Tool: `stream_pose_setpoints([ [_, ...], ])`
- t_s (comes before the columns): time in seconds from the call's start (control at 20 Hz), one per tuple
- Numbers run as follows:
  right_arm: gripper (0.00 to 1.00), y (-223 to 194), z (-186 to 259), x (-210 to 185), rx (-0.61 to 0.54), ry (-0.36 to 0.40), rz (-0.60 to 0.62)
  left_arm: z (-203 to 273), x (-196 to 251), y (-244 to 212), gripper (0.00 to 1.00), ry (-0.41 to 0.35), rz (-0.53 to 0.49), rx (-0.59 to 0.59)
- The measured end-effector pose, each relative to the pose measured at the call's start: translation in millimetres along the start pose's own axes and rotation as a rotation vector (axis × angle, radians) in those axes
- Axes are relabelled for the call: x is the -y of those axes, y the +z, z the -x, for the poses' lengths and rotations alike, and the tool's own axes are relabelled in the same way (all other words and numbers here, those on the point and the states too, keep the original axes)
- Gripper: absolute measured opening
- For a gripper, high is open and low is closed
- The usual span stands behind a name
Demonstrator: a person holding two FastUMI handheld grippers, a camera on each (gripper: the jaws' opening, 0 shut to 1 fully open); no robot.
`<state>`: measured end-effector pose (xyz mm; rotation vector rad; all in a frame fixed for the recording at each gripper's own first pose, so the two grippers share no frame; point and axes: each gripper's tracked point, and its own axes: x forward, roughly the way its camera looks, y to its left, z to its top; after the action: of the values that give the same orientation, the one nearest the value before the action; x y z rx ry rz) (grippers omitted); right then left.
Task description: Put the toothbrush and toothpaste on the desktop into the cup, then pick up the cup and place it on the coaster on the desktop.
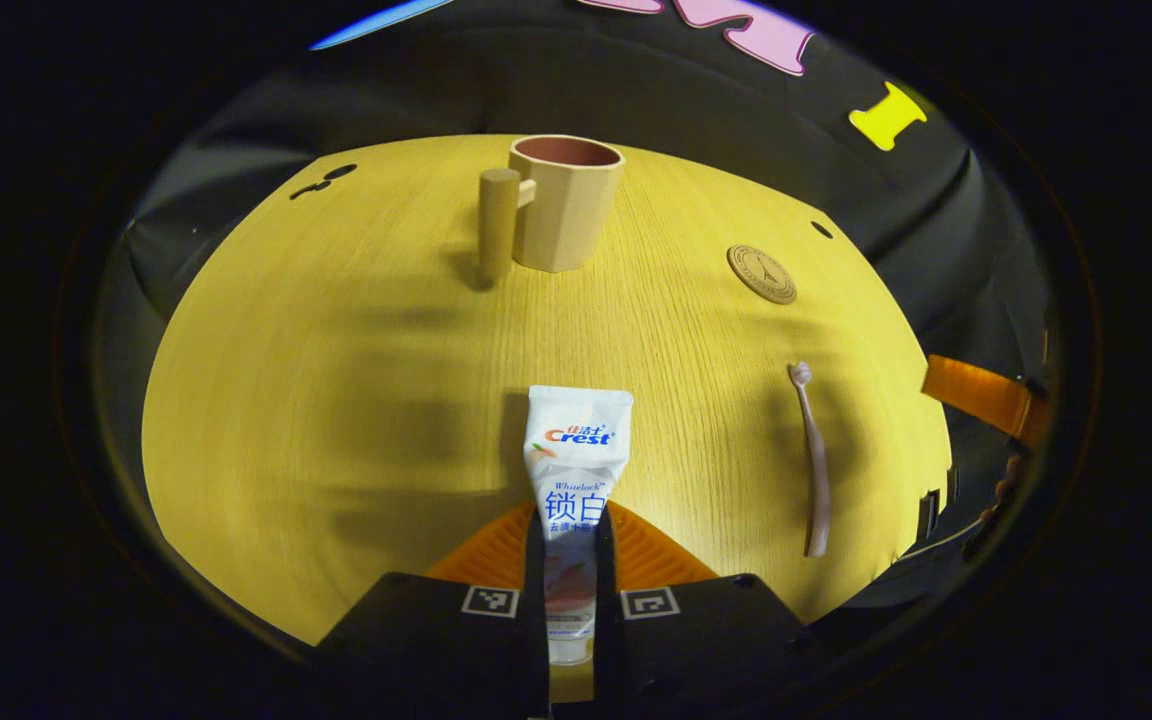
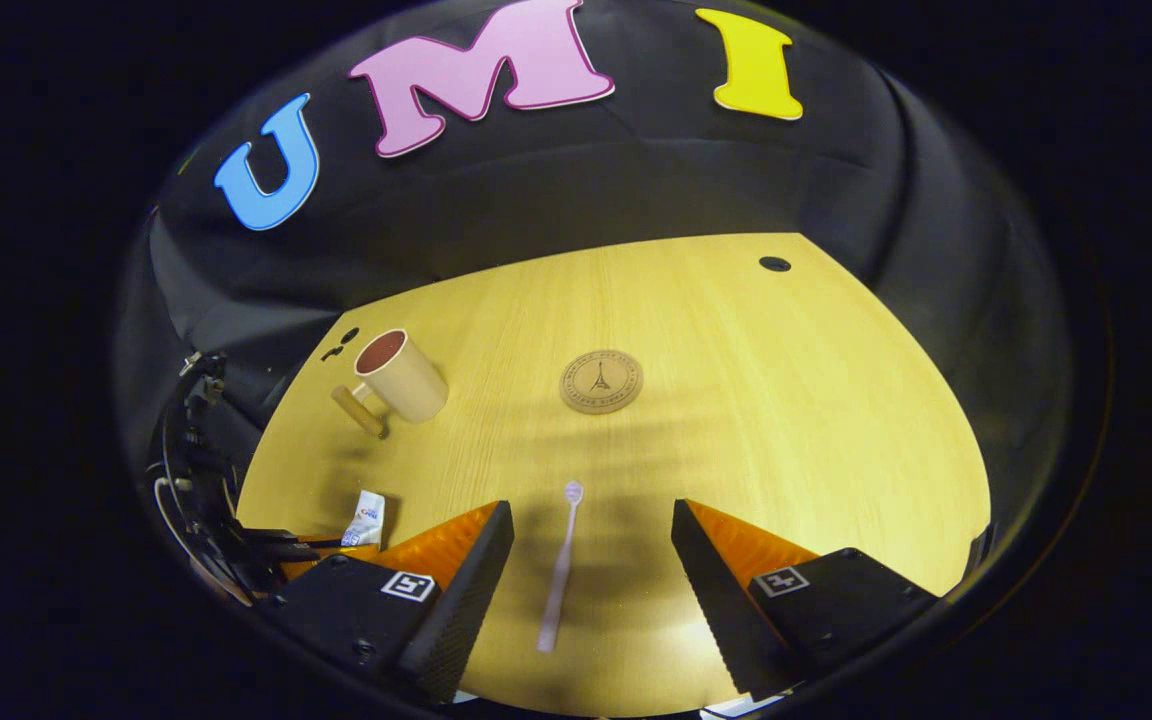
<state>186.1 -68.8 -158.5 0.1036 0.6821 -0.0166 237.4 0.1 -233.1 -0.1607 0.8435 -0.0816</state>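
Left gripper (image 1: 570,590) clamps the toothpaste (image 1: 572,470), its long axis pointing straight ahead toward the cup (image 1: 564,205); right gripper (image 2: 591,560) gapes empty astride the toothbrush (image 2: 560,570).

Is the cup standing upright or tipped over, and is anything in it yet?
Upright: the cup stands on its base with its open mouth up. In the right gripper view its inside looks empty; the toothbrush lies on the desk and the left gripper clamps the toothpaste.

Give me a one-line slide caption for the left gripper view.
Left gripper shut on the white toothpaste tube, facing the beige handled cup across the yellow wooden desktop.
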Motion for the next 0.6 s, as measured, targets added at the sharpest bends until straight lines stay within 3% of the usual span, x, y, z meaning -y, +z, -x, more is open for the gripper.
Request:
stream_pose_setpoints([
  [0.2,0.98,-28,-20,-5,-0.100,-0.049,0.014,-4,1,-1,0.22,0.005,-0.011,0.035],
  [0.25,0.98,-37,-24,-3,-0.128,-0.069,0.025,-5,1,-1,0.18,0.001,-0.016,0.040],
  [0.3,0.98,-46,-28,-3,-0.154,-0.087,0.031,-5,0,-2,0.23,-0.003,-0.021,0.041],
  [0.6,0.98,-77,-42,-3,-0.252,-0.149,0.032,-4,0,-2,0.23,-0.011,-0.016,0.030],
])
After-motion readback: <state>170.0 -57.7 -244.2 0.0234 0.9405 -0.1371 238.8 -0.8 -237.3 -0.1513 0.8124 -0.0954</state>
